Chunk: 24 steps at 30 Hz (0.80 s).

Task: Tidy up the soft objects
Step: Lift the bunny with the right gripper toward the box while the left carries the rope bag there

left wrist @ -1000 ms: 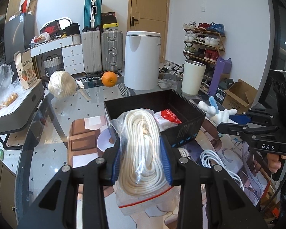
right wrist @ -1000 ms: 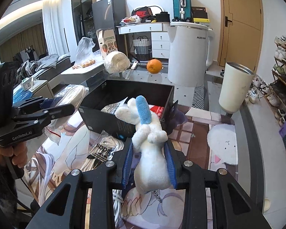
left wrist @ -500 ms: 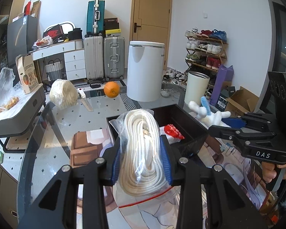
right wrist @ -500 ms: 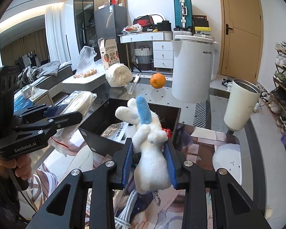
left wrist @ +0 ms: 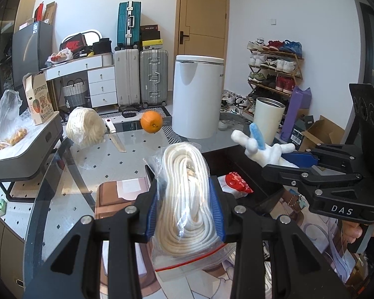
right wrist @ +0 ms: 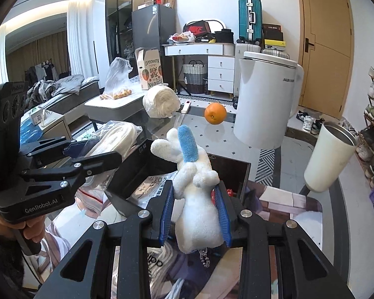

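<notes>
While the left tool (left wrist: 185, 220) clamps a clear zip bag of coiled white rope (left wrist: 185, 199), the right tool (right wrist: 195, 218) grips a white plush rabbit (right wrist: 197, 199); both hang above the black rectangular bin (right wrist: 234, 174).

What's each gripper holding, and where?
Left gripper: clear zip bag of coiled white rope, gripped mid-bag. Right gripper: white plush toy, held around its body.

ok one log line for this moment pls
left gripper: shut on bagged rope | right gripper: shut on plush rabbit | both held above black bin | nothing released yet
</notes>
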Tool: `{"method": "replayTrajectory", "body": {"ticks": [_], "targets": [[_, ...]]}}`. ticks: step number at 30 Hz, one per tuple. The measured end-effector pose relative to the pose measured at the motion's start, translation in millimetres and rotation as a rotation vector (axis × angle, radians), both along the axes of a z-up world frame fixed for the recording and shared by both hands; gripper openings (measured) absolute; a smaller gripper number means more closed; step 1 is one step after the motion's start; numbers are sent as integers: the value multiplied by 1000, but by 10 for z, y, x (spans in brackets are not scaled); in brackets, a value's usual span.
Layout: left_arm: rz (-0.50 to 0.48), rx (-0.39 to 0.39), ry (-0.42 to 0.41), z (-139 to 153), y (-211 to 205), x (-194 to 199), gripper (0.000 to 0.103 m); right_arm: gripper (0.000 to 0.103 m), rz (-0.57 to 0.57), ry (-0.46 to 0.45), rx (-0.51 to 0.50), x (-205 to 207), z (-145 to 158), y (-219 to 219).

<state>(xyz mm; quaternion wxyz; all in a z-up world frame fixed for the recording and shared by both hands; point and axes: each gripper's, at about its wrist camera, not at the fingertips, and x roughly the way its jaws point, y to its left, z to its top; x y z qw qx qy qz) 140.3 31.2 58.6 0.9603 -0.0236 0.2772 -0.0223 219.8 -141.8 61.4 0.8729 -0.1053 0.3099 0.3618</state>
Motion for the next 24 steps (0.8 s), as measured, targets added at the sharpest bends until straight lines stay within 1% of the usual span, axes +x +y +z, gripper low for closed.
{"method": "replayTrajectory", "body": {"ticks": [7, 11, 19, 24], "targets": [[-5, -13, 4, -50, 4, 125, 35, 32, 22, -1, -42, 170, -57, 173], [-15, -1, 12, -92, -38, 178, 35, 32, 43, -5, -59, 270, -113, 240], [-14, -6, 13, -98, -32, 277, 35, 32, 78, -34, -102, 413, -187, 361], [-16, 1, 5, -86, -39, 302, 35, 32, 78, -51, -79, 485, -134, 392]]}}
